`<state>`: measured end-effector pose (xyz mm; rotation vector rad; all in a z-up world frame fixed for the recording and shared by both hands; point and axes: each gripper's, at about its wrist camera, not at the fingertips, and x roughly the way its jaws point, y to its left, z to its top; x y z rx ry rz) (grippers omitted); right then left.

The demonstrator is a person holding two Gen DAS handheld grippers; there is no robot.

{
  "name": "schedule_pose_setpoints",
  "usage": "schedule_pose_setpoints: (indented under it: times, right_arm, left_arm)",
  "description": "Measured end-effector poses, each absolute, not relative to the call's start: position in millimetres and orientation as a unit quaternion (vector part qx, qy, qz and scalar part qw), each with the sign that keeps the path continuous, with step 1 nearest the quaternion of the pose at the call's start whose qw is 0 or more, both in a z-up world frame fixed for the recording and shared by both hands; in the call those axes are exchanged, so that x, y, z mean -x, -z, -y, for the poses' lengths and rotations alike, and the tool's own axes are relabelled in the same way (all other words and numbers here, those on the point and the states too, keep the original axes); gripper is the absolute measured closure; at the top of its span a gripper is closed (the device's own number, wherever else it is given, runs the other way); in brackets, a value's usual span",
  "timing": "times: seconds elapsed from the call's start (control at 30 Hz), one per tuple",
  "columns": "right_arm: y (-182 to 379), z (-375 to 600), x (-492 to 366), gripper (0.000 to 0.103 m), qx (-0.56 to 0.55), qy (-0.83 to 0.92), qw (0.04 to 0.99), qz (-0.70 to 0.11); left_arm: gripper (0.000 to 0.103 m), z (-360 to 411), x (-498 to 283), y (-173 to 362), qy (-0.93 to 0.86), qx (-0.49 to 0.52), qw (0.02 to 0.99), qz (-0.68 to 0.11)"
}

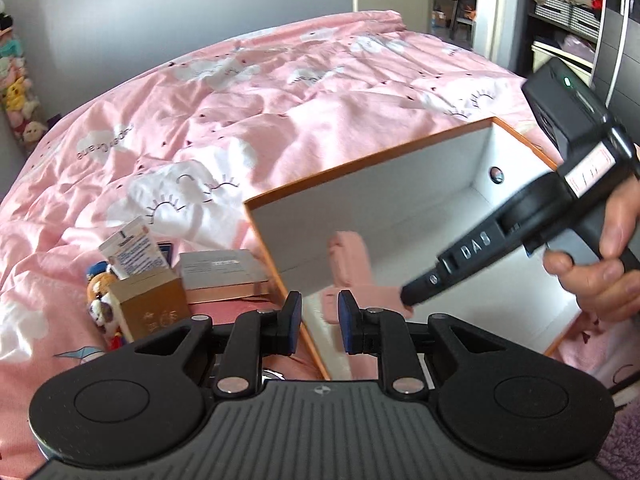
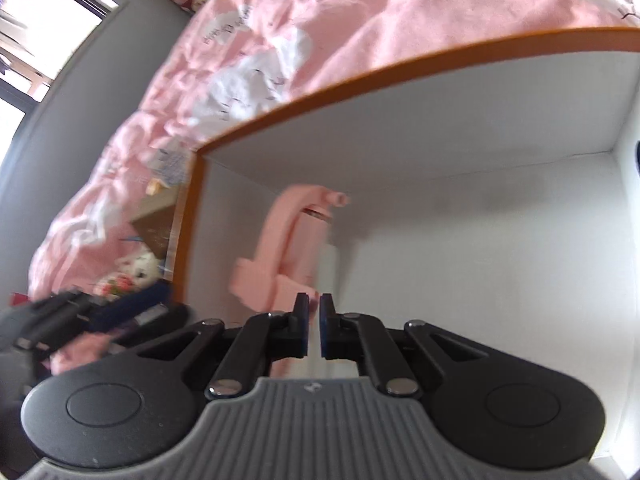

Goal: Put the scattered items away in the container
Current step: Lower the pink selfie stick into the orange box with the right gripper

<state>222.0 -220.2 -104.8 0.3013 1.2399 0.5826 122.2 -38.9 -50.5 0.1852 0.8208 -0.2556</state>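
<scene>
I see the pink quilt [image 1: 280,92] spread wide, and on it the orange-edged white box [image 1: 400,208]. A pink plastic stand [image 2: 288,248] lies inside by its near corner. My right gripper [image 2: 314,312] hovers clenched just above it, gripping nothing. My left gripper [image 1: 318,312] straddles the box wall, released.

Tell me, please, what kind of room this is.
Most likely a bedroom. A bed with a pink duvet fills most of the view, soft toys line the wall beside it, and shelves with storage baskets stand at the far side.
</scene>
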Motion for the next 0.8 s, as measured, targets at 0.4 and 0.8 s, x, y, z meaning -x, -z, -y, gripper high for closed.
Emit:
schedule_pose_setpoints:
  times: [0.4, 0.8]
  right_arm:
    - [107, 195, -231, 0.096, -0.061, -0.286, 0.789, -0.541]
    - [102, 154, -217, 0.097, 0.055, -0.345, 0.794, -0.498]
  left_arm:
    - [0.079, 15, -128, 48, 0.090, -0.053, 0.912, -0.396]
    - [0.079, 5, -131, 50, 0.088, -0.032, 0.911, -0.402]
